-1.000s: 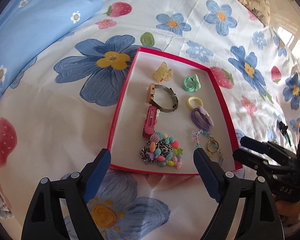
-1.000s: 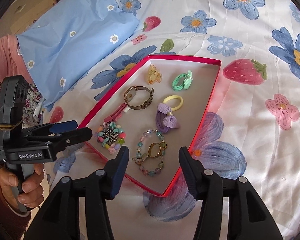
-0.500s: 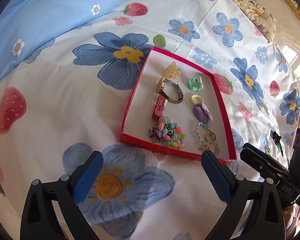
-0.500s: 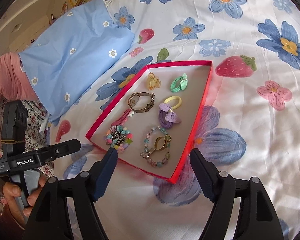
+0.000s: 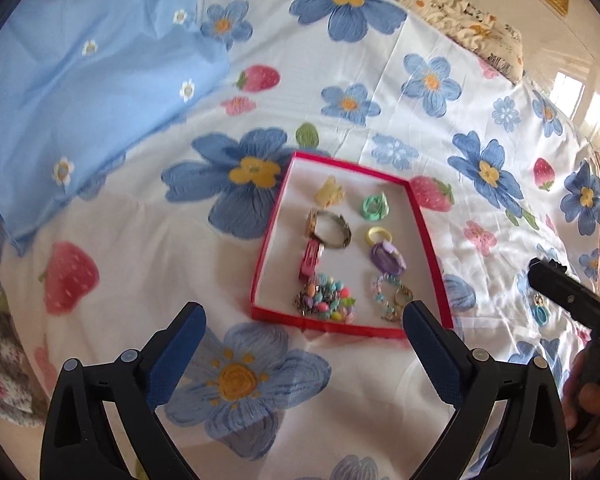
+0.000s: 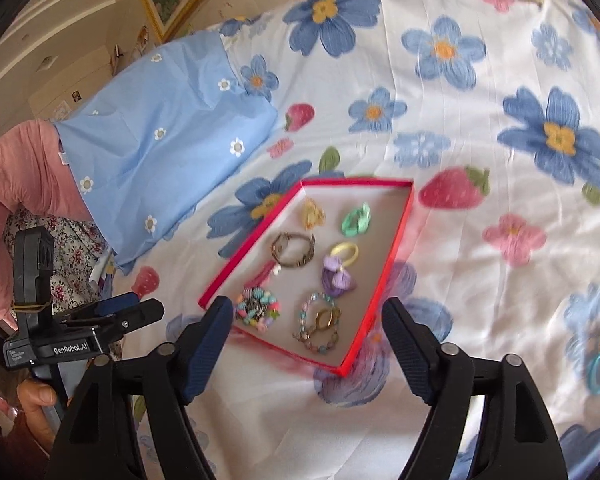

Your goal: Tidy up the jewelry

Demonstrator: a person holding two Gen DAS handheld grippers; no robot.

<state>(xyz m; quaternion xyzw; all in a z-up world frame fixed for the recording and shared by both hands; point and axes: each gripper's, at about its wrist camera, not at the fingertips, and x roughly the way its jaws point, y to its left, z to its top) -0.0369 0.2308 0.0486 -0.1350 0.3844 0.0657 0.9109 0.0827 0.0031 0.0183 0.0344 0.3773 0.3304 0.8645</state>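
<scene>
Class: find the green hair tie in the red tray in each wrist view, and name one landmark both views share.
Left wrist: green hair tie at the tray's far right corner, just right of picture centre.
Right wrist: green hair tie near the tray's far right corner, around picture centre.
Shared landmark: red tray.

The bedsheet [image 5: 380, 128] is smooth, faintly creased printed cloth; the blue pillow [image 5: 80, 80] is matt cotton. The red tray [image 5: 265, 256] looks like card with a matt pale lining. The watch [image 5: 329, 229] is dull metal, the beaded bracelet [image 5: 326, 304] glossy plastic
</scene>
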